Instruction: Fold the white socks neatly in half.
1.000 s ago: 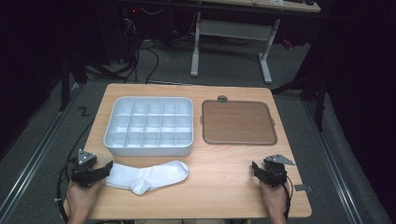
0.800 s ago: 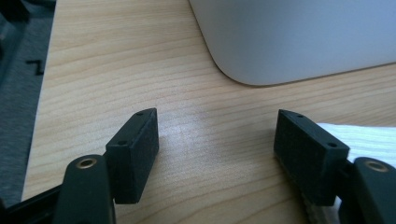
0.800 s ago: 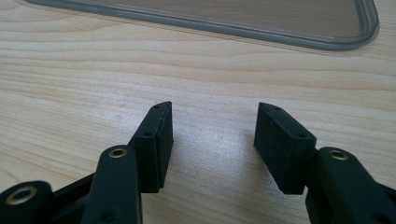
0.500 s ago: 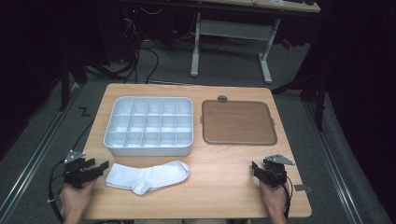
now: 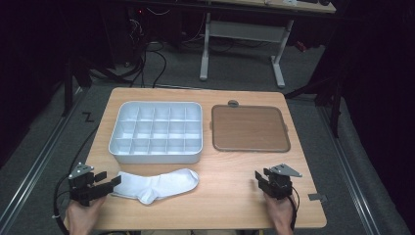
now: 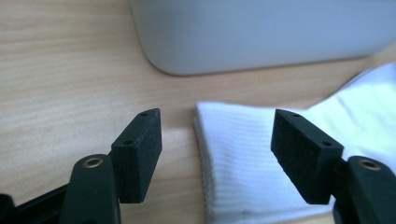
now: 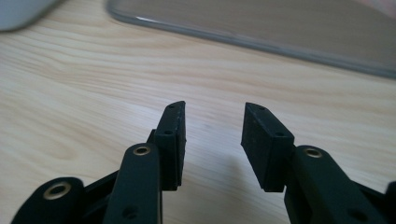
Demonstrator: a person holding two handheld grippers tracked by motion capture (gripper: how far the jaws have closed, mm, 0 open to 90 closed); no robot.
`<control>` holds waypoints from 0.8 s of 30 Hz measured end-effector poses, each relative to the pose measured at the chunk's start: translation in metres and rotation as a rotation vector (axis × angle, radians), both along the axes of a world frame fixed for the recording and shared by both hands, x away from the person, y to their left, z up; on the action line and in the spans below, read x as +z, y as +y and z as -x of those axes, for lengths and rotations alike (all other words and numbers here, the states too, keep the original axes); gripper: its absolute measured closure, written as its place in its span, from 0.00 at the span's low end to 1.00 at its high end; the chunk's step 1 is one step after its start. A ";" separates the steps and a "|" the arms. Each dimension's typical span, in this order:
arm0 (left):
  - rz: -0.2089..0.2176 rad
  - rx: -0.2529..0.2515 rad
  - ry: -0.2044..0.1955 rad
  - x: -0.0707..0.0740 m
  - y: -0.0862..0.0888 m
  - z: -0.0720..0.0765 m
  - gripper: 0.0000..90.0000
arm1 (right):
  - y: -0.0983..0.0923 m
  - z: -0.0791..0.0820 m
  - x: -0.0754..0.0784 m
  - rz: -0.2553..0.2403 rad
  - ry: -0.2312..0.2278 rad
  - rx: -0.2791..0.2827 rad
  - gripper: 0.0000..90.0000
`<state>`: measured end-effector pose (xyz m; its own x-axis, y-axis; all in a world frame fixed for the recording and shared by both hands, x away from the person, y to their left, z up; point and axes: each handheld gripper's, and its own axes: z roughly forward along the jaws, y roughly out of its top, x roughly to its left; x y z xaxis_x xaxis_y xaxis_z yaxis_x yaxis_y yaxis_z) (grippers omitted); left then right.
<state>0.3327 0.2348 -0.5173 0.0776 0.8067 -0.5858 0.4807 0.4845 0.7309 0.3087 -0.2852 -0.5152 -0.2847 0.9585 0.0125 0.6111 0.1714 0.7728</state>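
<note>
High view: a wooden table holds a white divided organiser tray at the back left and a brown flat tray at the back right. A white sock lies flat on the near left part of the table, just in front of the organiser tray, with its cuff end pointing to the left edge.

The left gripper has shifted over the last second: it drew back and left off the sock's cuff, and now sits at the table's near left corner with its tips at the cuff again. In the left gripper view its jaws stand wide apart, gripping nothing, and the ribbed cuff lies between them on the wood. This looks like a re-aimed approach, so the sock is not yet picked up and closing on the cuff seems the likely next step.

The right gripper has not moved; it rests near the right front edge, jaws partly open and empty.
</note>
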 end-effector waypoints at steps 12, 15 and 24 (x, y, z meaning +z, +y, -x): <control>-0.030 0.020 0.038 -0.012 -0.010 0.007 0.38 | 0.067 0.003 0.011 -0.010 -0.006 0.201 0.68; -0.036 0.015 0.040 -0.014 -0.013 0.008 0.39 | 0.078 0.002 0.010 -0.014 0.004 0.236 0.67; -0.063 0.011 0.042 -0.017 -0.017 0.008 0.39 | 0.119 -0.005 0.010 -0.043 0.026 0.350 0.63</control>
<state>0.3244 0.2175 -0.5347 0.0450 0.8428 -0.5364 0.5063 0.4436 0.7395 0.3141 -0.1664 -0.5053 -0.5951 0.8012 0.0626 0.5409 0.3416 0.7686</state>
